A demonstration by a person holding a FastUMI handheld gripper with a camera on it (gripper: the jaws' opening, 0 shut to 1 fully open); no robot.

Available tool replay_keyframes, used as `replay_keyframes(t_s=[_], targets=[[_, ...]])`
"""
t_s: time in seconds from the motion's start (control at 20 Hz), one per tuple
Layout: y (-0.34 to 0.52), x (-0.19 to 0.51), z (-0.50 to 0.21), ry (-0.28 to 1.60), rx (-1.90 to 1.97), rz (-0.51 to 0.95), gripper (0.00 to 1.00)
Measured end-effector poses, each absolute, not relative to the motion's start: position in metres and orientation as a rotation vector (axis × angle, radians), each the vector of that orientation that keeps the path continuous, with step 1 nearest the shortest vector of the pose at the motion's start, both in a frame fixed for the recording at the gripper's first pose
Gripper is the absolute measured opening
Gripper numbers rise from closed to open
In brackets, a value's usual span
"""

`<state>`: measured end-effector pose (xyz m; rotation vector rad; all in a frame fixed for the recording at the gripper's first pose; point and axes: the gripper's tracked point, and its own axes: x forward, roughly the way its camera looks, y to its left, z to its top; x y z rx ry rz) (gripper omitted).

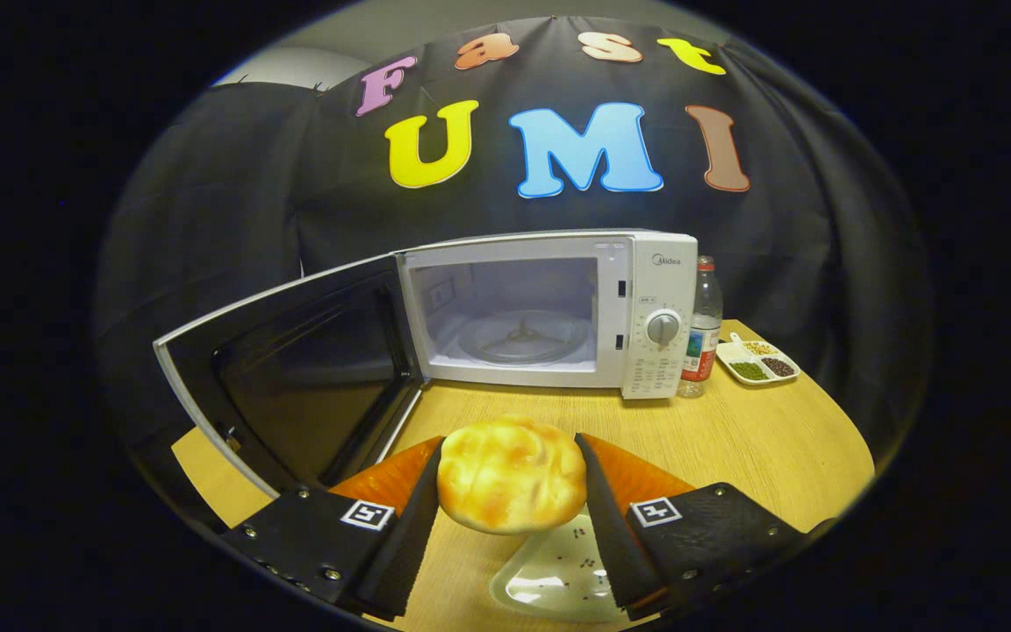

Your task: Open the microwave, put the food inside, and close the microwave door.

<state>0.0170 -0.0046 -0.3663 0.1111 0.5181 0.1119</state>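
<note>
My gripper (511, 474) is shut on a round golden bread bun (511, 478), held between both fingers above a small white plate (549, 579) on the wooden table (734, 448). Beyond the fingers stands a white microwave (659, 263) with its door (295, 369) swung wide open to the left. Its lit cavity shows a glass turntable (523, 338) with nothing on it. The control panel with a round dial (663, 327) is on the microwave's right side.
A plastic bottle (703, 329) with a red cap stands right of the microwave. Beside it lies a white divided dish (758, 362) with beans. The open door juts out over the table's left part. The table's curved edge runs along the right.
</note>
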Motion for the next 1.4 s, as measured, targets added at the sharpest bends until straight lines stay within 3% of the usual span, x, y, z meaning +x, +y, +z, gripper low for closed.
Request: replay_keyframes(t_s=[0.9,1.05,1.4], targets=[[0.044,0.192,-0.431,0.521,0.376,0.019,0.83],[0.057,0.216,-0.432,0.494,0.444,0.057,0.83],[0.049,0.279,-0.454,0.483,0.665,-0.087,0.83]])
